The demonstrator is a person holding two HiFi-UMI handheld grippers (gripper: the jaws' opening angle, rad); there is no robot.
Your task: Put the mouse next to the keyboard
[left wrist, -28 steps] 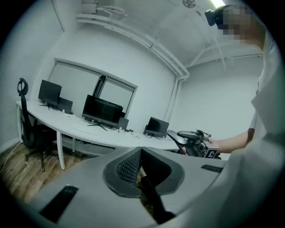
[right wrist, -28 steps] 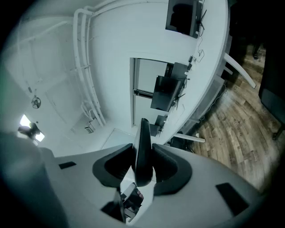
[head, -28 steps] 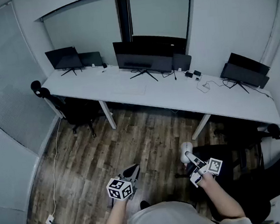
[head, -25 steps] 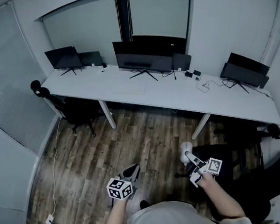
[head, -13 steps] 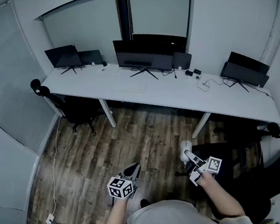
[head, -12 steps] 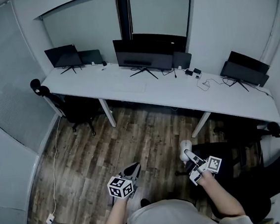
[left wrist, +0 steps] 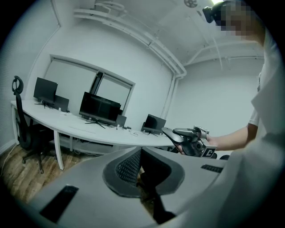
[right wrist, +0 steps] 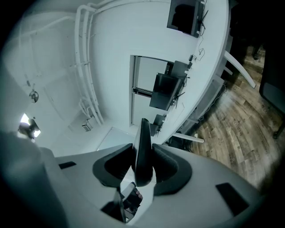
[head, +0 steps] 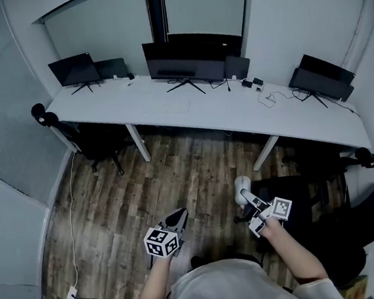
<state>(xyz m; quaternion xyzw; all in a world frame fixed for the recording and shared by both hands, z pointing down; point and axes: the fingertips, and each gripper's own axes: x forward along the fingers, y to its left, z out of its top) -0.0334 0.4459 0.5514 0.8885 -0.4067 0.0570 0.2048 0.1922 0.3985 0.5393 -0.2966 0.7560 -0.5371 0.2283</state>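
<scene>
A pale mouse (head: 242,187) is held off the floor at the lower right, with my right gripper (head: 249,197) shut on it. In the right gripper view the mouse (right wrist: 143,147) stands edge-on, pinched between the two pads of that gripper (right wrist: 142,156). The flat white keyboard (head: 166,106) lies far off on the long white desk (head: 304,126), in front of the middle monitor (head: 190,55). My left gripper (head: 178,216) hangs at the lower middle over the wooden floor, shut with nothing in it. In the left gripper view the jaws of that gripper (left wrist: 140,156) meet, and the right gripper (left wrist: 189,139) shows beyond them.
Several dark monitors line the desk's back edge, with small cables (head: 268,97) near the right one. A black office chair (head: 96,142) stands under the desk's left end, another dark chair (head: 311,195) beside my right arm. A cable (head: 70,211) runs along the floor at left.
The head view has shifted a little, so the desk sits slightly higher and the grippers slightly left. Both grippers keep their pose and the mouse stays held.
</scene>
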